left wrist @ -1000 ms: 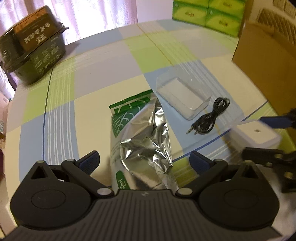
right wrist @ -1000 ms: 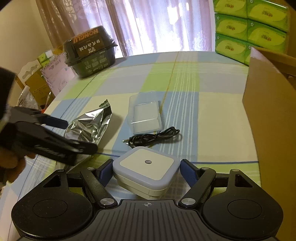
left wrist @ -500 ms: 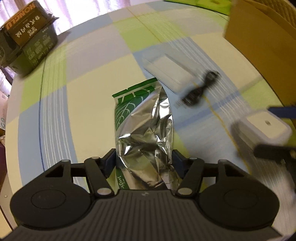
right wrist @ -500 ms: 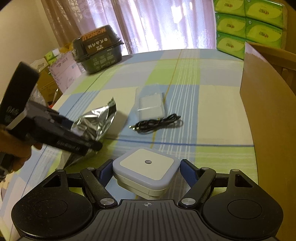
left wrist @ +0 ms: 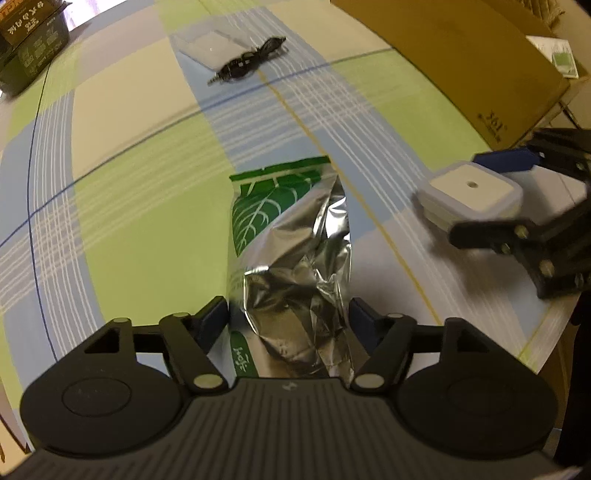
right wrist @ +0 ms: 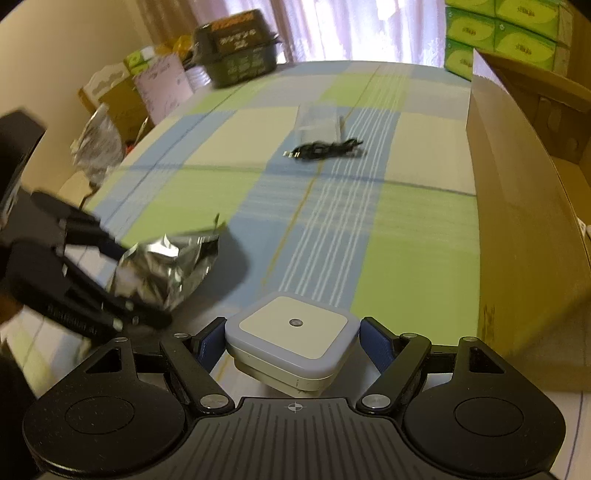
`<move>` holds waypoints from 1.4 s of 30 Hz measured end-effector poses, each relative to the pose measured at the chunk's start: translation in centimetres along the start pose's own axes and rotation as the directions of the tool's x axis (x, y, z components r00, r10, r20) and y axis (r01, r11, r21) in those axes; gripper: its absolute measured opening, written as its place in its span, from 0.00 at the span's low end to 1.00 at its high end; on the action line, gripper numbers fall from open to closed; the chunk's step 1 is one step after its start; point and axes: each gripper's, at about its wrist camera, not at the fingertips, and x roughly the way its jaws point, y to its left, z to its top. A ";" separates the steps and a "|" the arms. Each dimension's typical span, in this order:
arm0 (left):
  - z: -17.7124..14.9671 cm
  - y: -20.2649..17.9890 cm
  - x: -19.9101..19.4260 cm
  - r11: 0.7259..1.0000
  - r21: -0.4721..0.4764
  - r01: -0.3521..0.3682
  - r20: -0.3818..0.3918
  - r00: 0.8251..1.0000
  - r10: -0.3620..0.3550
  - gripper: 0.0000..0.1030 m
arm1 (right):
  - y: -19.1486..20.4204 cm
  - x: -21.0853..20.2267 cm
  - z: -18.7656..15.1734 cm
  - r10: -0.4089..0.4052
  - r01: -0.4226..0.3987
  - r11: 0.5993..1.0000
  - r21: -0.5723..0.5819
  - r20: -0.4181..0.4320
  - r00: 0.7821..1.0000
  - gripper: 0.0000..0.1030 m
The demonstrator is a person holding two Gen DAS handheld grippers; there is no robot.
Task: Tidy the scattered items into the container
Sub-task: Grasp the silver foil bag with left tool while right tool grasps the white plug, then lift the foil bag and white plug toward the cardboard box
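Observation:
My left gripper [left wrist: 289, 318] is shut on a crumpled silver foil bag [left wrist: 291, 254] with a green leaf print, held above the checked tablecloth. That bag [right wrist: 166, 266] shows at the left of the right wrist view, in the left gripper [right wrist: 122, 288]. My right gripper [right wrist: 293, 341] is shut on a white square night light [right wrist: 291, 341] with a small sensor dot, also lifted. The night light [left wrist: 471, 194] appears at the right in the left wrist view. The brown cardboard box [right wrist: 524, 206] stands at the right.
A coiled black cable [right wrist: 323, 149] and a clear plastic case [right wrist: 319, 122] lie farther back on the table [right wrist: 406, 258]. A dark noodle bowl package [right wrist: 236, 51] sits at the far left edge. Green tissue packs [right wrist: 502, 29] are stacked behind the box.
My left gripper shut on the foil bag and lifted it. Both grippers rose and pulled back from the table, carrying their items; the cable and case now lie farther away.

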 end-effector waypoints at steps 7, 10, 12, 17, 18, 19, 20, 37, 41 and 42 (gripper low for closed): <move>1.2 0.0 1.0 1.000 0.020 -0.005 -0.073 0.997 0.006 0.74 | -0.3 -0.6 -1.9 0.008 -0.008 1.000 0.004 0.008 1.000 0.77; 1.5 -0.1 1.6 0.999 0.032 -0.015 -0.100 0.995 0.018 0.73 | -0.5 -0.9 -2.3 0.021 -0.020 1.000 -0.009 0.017 1.000 0.77; 1.6 -0.4 2.0 0.998 0.059 -0.027 -0.114 0.993 0.034 0.72 | -0.4 -0.9 -2.3 0.028 -0.028 0.999 -0.026 0.017 0.999 0.77; 1.6 -0.5 1.6 0.997 0.076 -0.024 -0.112 0.993 0.033 0.59 | -0.6 -0.8 -2.5 0.039 -0.038 0.999 -0.026 0.021 0.999 0.77; 1.5 -0.6 1.5 0.996 0.082 -0.026 -0.107 0.994 0.035 0.56 | -0.7 -0.8 -2.5 0.041 -0.040 0.999 -0.022 0.023 0.999 0.77; 1.3 -0.6 1.3 0.996 0.083 -0.026 -0.103 0.994 0.034 0.54 | -0.7 -0.8 -2.6 0.043 -0.043 0.999 -0.016 0.024 0.999 0.77; 1.2 -0.6 1.2 0.997 0.080 -0.021 -0.100 0.995 0.029 0.54 | -0.8 -0.8 -2.6 0.046 -0.046 0.999 -0.008 0.024 0.999 0.77; -0.2 -0.8 0.4 0.998 0.002 0.062 -0.061 0.996 -0.062 0.52 | -1.2 0.4 -2.6 0.018 -0.021 0.991 0.129 0.030 0.999 0.89; -0.1 -0.7 0.5 0.998 0.001 0.063 -0.062 0.996 -0.063 0.52 | -1.5 0.7 -2.4 0.003 -0.008 0.988 0.155 0.029 1.000 0.89; -0.1 -0.8 0.5 0.998 0.002 0.063 -0.062 0.996 -0.063 0.52 | -1.5 0.8 -2.5 0.002 -0.006 0.988 0.154 0.028 1.000 0.89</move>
